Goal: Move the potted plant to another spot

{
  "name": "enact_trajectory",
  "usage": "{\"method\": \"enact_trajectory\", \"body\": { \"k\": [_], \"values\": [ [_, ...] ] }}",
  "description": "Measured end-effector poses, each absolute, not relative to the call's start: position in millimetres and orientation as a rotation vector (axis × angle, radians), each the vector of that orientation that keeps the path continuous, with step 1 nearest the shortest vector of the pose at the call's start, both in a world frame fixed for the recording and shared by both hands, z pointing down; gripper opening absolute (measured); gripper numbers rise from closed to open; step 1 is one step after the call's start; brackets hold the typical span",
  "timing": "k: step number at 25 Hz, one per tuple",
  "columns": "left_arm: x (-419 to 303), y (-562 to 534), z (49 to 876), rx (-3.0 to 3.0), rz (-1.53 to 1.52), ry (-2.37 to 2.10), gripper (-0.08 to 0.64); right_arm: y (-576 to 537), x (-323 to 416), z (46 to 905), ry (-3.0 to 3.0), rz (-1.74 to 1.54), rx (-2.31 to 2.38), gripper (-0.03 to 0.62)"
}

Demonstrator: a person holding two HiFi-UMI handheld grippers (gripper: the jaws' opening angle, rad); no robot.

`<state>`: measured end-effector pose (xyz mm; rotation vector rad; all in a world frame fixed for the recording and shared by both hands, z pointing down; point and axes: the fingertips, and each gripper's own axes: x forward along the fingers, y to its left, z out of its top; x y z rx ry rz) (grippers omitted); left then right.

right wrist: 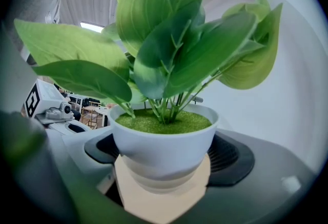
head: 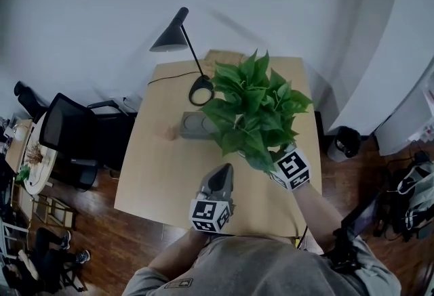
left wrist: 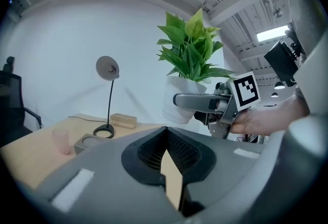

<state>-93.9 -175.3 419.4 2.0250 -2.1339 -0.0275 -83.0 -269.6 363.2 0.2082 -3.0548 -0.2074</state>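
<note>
The potted plant [head: 254, 108], broad green leaves in a white pot [right wrist: 161, 143], is held off the wooden table [head: 156, 179] at its right side. My right gripper [head: 274, 156] is shut on the pot, one jaw on either side of it. The leaves hide the fingertips in the head view. In the left gripper view the pot [left wrist: 179, 100] hangs above the tabletop with a grey finger [left wrist: 197, 101] across it. My left gripper [head: 221, 176] hovers over the table's front, to the left of the plant. Its jaws are pressed together with nothing between them.
A black desk lamp [head: 183, 37] stands at the back of the table, with a wooden block [head: 224, 57] behind it. A grey block [head: 196, 125] and a pink cup [head: 169, 132] sit mid-table. A black office chair [head: 74, 135] is at the left, a dark bin [head: 346, 142] at the right.
</note>
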Motion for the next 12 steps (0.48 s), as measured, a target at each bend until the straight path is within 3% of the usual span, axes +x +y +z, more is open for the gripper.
{"method": "enact_trajectory", "body": {
  "k": [12],
  "values": [
    [-111, -201, 403, 2.045, -0.035, -2.218, -0.006, -272, -88, 369, -3.084, -0.208, 0.174, 0.518]
  ]
}}
